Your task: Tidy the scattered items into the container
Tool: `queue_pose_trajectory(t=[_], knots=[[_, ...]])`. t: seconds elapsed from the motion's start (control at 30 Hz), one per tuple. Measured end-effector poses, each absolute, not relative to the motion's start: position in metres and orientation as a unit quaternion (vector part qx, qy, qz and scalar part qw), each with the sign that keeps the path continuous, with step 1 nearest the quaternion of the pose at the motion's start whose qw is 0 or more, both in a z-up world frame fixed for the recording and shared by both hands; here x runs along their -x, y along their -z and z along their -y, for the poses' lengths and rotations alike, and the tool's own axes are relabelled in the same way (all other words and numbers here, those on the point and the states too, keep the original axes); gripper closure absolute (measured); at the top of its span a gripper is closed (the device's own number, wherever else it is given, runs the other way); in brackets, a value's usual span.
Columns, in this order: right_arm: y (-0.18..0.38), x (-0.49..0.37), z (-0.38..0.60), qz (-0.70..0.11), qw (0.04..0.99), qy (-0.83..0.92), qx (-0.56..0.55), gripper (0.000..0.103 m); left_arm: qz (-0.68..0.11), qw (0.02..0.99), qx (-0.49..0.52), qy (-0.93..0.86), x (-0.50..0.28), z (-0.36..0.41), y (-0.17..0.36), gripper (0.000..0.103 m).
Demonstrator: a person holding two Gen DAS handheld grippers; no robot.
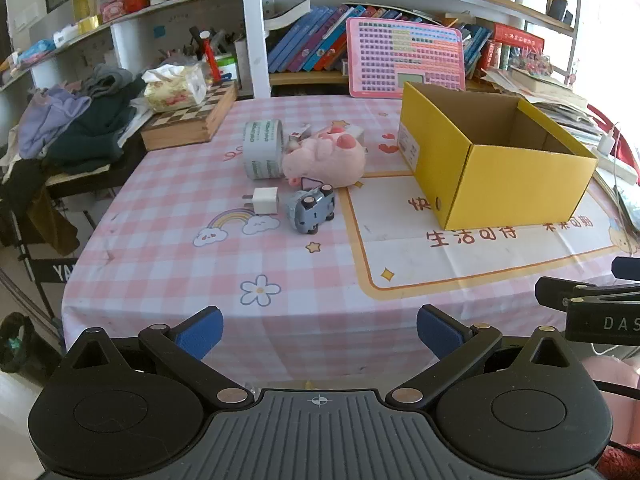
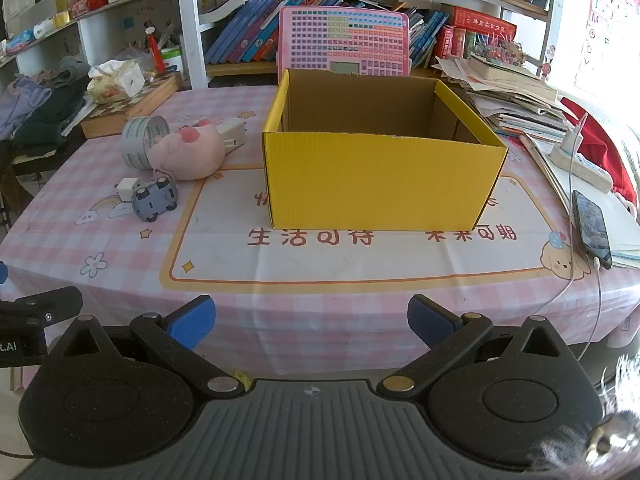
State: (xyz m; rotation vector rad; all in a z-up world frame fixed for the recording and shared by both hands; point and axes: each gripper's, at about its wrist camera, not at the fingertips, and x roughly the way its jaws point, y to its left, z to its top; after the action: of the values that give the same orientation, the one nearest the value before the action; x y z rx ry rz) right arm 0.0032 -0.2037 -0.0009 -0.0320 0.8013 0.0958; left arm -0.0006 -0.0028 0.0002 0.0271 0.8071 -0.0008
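The left gripper point(image 1: 319, 334) hangs over the near edge of the surface point(image 1: 168, 272), its blue-padded fingers point(image 1: 202, 334) spread wide with nothing between them. The right gripper point(image 2: 311, 326) hovers the same way just to its right, fingers point(image 2: 191, 326) fully apart and empty, aimed at the open yellow corrugated cardboard box point(image 2: 380, 184).

That box stands upright in the middle of the pink-and-white checked tablecloth, on its cream printed panel, and its brown inside looks bare (the floor of it is mostly hidden behind the near wall, so I cannot be sure).

The scattered things lie in a cluster to the left of the box, well apart from both grippers. Farthest is a grey roll of printed packing tape point(image 1: 263, 150), standing on its edge. Touching it on the right is a pink plush toy point(image 1: 326, 158), and behind the plush a small white oblong box point(image 2: 232, 134) pokes out. Just near of the plush, a small blue-grey toy car point(image 1: 312, 208) lies tipped with its wheels showing, and beside it on the left rests a white square plug adapter point(image 1: 264, 201), prongs pointing left.

At the far right edge a dark smartphone point(image 2: 592, 226) lies on a stack of paper with a white cable attached.
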Motion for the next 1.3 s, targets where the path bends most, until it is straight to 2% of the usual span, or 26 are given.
queue_pose_trajectory(t=[1.3], knots=[[-0.0006,-0.0049,0.2006,-0.390,0.919,-0.049,0.021,0.000,-0.389,0.921,-0.007,0.006,-0.0011,-0.0017,-0.0018,0.000]])
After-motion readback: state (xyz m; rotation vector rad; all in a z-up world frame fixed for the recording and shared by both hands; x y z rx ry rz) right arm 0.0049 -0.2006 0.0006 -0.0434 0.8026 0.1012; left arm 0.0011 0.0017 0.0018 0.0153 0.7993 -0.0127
